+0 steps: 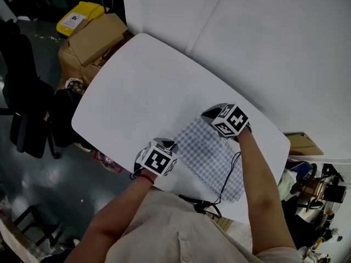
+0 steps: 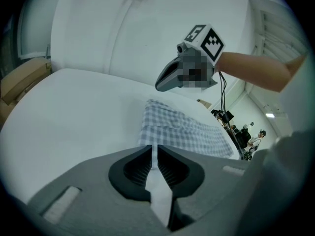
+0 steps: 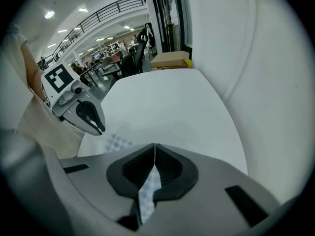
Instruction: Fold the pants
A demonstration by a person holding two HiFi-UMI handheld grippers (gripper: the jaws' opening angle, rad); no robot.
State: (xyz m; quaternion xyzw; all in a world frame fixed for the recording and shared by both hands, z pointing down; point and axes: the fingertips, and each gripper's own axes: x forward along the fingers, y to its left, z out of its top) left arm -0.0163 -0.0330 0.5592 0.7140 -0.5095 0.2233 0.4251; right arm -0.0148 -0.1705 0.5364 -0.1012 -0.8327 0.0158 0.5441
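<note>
Left gripper: clamps checked pants corner | right gripper: clamps opposite corner | purpose: probably keeping fold edge taut over table

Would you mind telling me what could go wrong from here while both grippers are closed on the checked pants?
1. The left gripper and right gripper each pinch only a thin bit of the pants, so the cloth could slip out if it drags.
2. A black cable lies across the pants and might get caught in the fold.
3. The pants lie close to the near edge of the table; a pull toward the person could slide them off.
</note>
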